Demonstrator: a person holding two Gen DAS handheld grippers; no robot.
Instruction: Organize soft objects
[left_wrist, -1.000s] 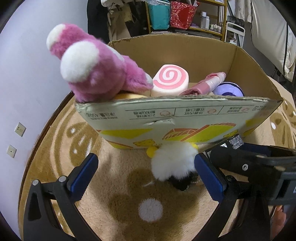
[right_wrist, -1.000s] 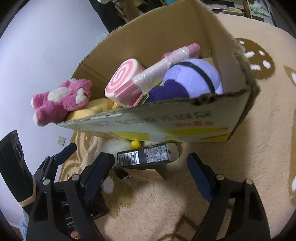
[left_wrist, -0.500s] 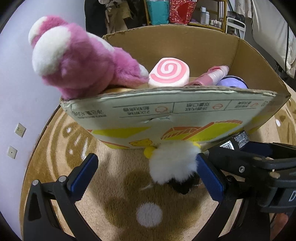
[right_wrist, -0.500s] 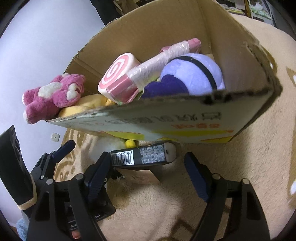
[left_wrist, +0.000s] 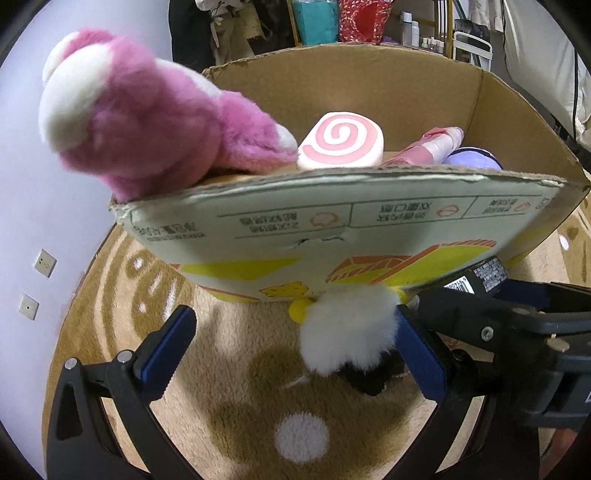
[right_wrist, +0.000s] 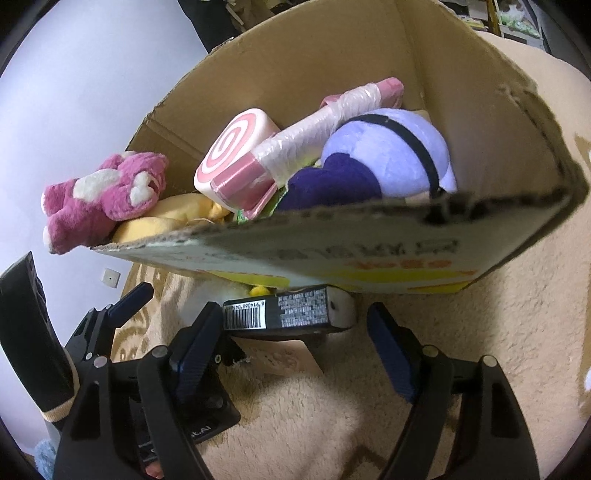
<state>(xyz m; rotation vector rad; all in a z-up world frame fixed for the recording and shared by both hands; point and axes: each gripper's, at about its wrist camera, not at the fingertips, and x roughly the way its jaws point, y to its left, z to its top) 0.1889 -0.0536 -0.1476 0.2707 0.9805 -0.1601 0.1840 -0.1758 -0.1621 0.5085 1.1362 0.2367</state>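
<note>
Left wrist view showed the cardboard box (left_wrist: 332, 229) looming larger than a second before, its torn rim nearer the lens, while the left gripper (left_wrist: 295, 343) stayed spread around nothing. A fluffy white plush (left_wrist: 347, 328) lay on the shaggy tan rug (left_wrist: 229, 369) at lower centre, touching the right blue finger pad. Up in the box sat a fuzzy pink bear (left_wrist: 147, 122) (hanging over the left corner), a spiral-patterned roll cushion (left_wrist: 341, 140) and a smooth purple ball plush (right_wrist: 391, 147). The right gripper (right_wrist: 288, 350) was spread too, a glossy black barcoded box (right_wrist: 284, 308) between its fingers, ungrasped.
</note>
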